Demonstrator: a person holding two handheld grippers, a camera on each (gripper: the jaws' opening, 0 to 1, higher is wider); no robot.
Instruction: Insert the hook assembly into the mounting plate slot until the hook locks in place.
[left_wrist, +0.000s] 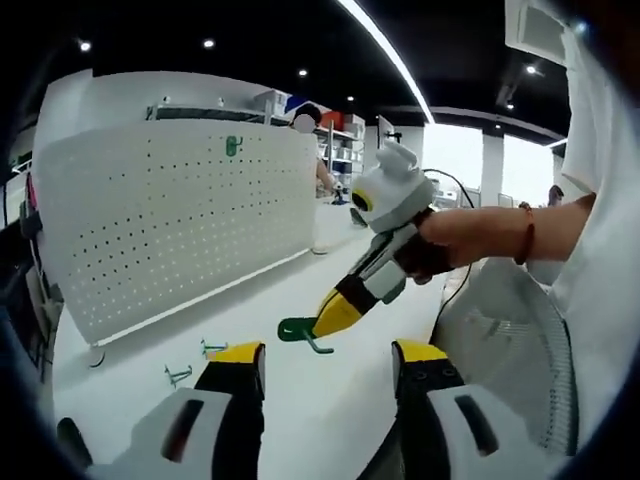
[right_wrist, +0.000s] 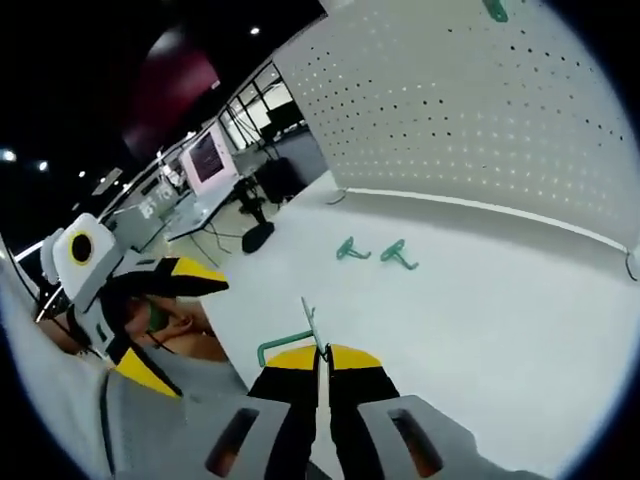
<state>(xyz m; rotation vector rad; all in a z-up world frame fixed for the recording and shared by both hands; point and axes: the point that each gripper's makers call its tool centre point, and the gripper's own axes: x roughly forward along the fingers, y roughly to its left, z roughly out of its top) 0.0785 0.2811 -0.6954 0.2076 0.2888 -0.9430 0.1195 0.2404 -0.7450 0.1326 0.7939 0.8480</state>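
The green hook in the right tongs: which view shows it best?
The left gripper view: the green hook shows side-on, clamped in the right tongs. The right gripper view shows its bent end beside the shut tips.

Four green hooks — one held (left_wrist: 300, 329), two on the bench (left_wrist: 180, 375) (left_wrist: 212, 348), one on the pegboard (left_wrist: 232, 146) — one pegboard (left_wrist: 170, 220).

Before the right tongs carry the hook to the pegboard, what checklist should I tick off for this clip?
1. Right tongs shut on green hook: ok.
2. Left tongs open, holding nothing: ok.
3. Pegboard upright, holes unobstructed: ok.
4. One hook already on pegboard: ok.
5. Spare hooks lying on white table, visible: ok.
6. Held hook's prongs facing the board: cannot tell.
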